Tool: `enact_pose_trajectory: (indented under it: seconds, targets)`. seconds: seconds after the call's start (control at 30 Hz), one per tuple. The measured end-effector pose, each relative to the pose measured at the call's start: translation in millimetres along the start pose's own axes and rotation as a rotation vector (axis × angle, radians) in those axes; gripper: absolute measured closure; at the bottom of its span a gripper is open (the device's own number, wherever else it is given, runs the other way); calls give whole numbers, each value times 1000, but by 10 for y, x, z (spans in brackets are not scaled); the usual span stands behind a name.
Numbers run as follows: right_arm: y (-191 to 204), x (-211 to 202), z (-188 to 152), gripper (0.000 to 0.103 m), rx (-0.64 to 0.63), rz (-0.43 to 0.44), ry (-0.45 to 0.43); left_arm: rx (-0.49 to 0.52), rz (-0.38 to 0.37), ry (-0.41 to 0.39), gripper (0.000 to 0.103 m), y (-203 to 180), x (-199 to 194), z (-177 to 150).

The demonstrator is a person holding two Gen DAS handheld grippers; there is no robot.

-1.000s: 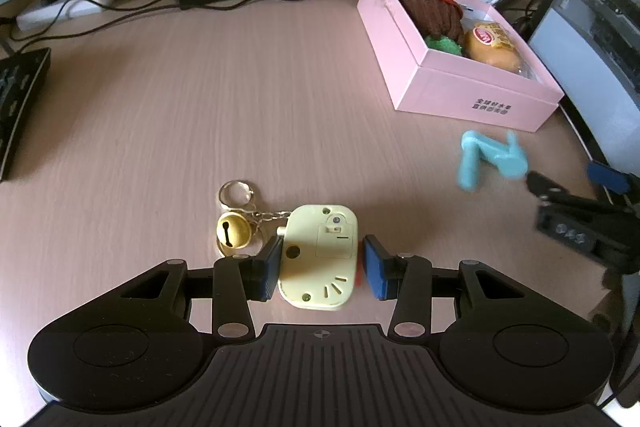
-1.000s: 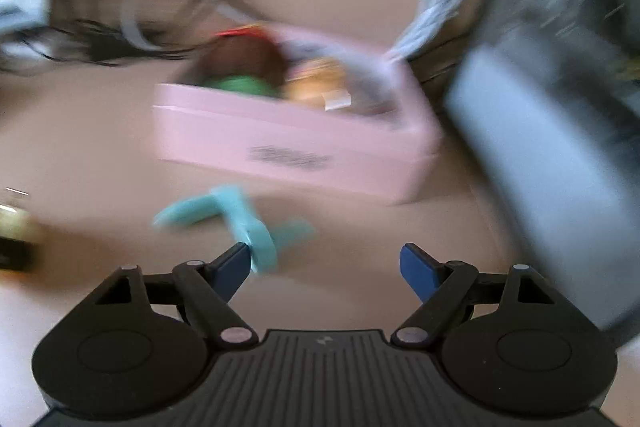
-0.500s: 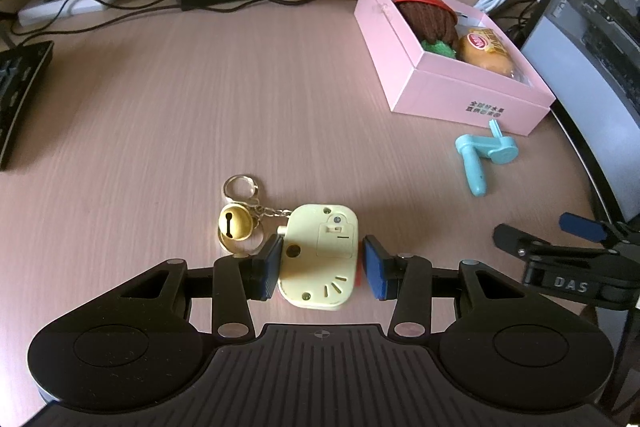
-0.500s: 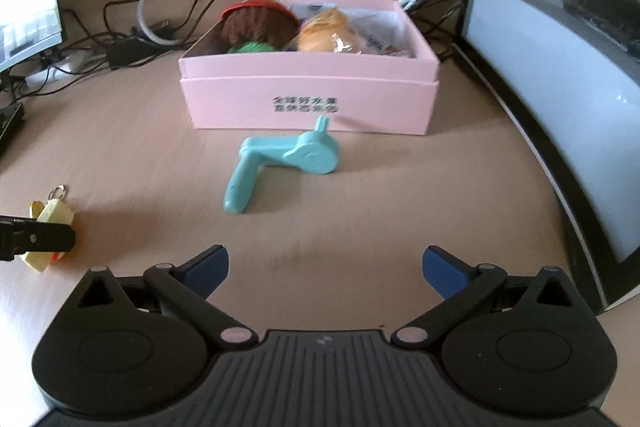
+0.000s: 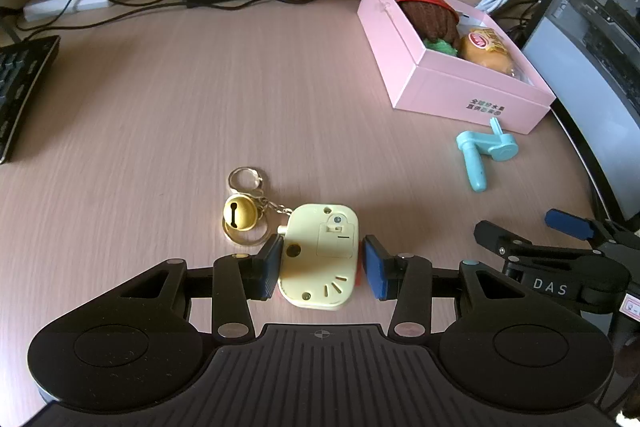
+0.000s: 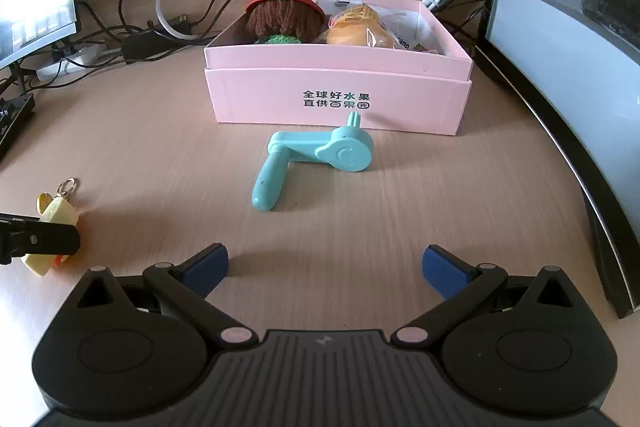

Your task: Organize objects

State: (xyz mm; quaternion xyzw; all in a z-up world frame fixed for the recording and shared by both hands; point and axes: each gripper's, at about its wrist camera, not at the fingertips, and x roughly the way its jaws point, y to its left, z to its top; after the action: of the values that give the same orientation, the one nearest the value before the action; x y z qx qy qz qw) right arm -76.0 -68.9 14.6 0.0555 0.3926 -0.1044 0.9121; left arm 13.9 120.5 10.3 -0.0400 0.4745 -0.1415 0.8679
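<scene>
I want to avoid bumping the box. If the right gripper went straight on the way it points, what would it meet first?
Most likely the teal crank handle, lying between the open right gripper and the pink box; depth is uncertain.

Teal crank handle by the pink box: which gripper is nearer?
Right. The right gripper faces the teal crank handle, jaws open and empty; the left gripper sits farther off, jaws around the yellow keychain toy.

Both my wrist cameras look steeply down over my jaws, close to the table [image 5: 280, 99]; both catch the pink box [image 6: 340, 95] and teal crank [image 5: 480, 151].
</scene>
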Motion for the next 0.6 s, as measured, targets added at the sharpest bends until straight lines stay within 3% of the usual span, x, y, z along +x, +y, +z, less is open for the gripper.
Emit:
enact_pose_trajectory:
  seconds: [0.3,0.43,0.6]
  targets:
    - [-70,-7,44,0,-14,23,5,-3,-1,-2,55,14,-3,-5]
    - [-137,-153,84,0,-9,-40,-138,0,1,-3,55,24,-6,-13]
    - [-234,-29,269,0,20,-23,-151,10,11,-5,55,8,-26,-37]
